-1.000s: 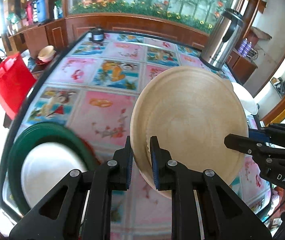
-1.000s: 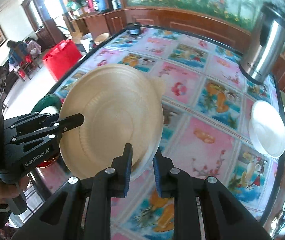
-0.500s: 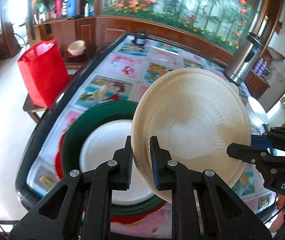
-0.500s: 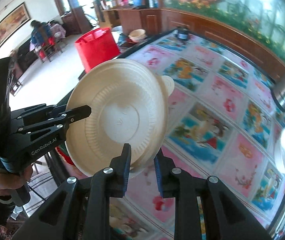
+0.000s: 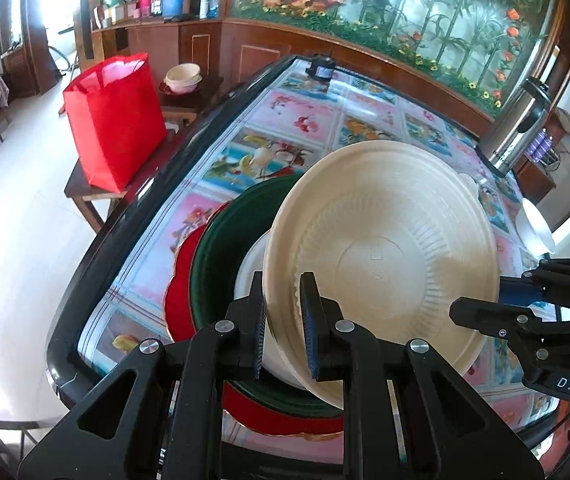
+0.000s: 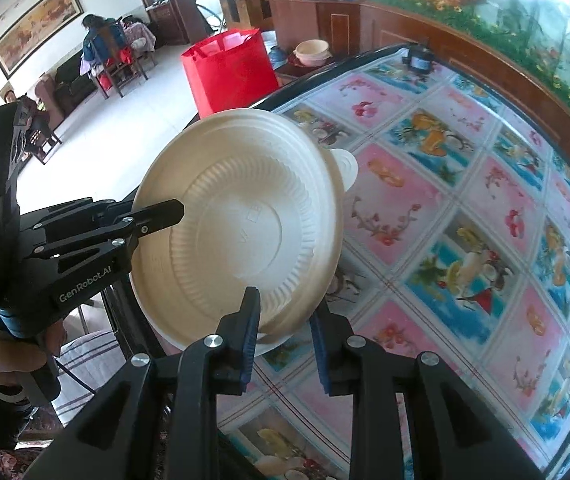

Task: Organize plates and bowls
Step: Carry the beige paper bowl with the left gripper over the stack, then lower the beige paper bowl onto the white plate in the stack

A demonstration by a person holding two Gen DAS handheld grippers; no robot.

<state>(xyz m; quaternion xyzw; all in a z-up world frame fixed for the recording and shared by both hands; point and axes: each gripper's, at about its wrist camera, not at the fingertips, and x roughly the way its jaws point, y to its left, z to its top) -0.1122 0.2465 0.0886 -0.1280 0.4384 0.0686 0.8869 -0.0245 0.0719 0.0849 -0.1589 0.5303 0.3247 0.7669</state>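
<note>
A cream disposable bowl (image 5: 385, 260) (image 6: 245, 232) hangs tilted, its ribbed underside facing both cameras. My left gripper (image 5: 281, 320) is shut on its rim and shows from the side in the right wrist view (image 6: 157, 216). My right gripper (image 6: 283, 332) has the opposite rim between its jaws. They are opening, and a gap shows beside the right pad. In the left wrist view the right gripper (image 5: 461, 312) sits at the bowl's right edge. Below the bowl lies a stack: a red plate (image 5: 181, 300), a green plate (image 5: 221, 264) and a white dish (image 5: 251, 276).
The stack sits near the corner of a table (image 5: 305, 120) with a picture-tiled cloth. A steel thermos (image 5: 521, 132) and a white bowl (image 5: 537, 224) stand on the right side. A red bag (image 5: 115, 120) and cream bowls (image 5: 183, 78) rest on low furniture beside it.
Both grippers carried the bowl across the table toward the left corner, and the plate stack now lies right under it. The right jaws have widened around the rim.
</note>
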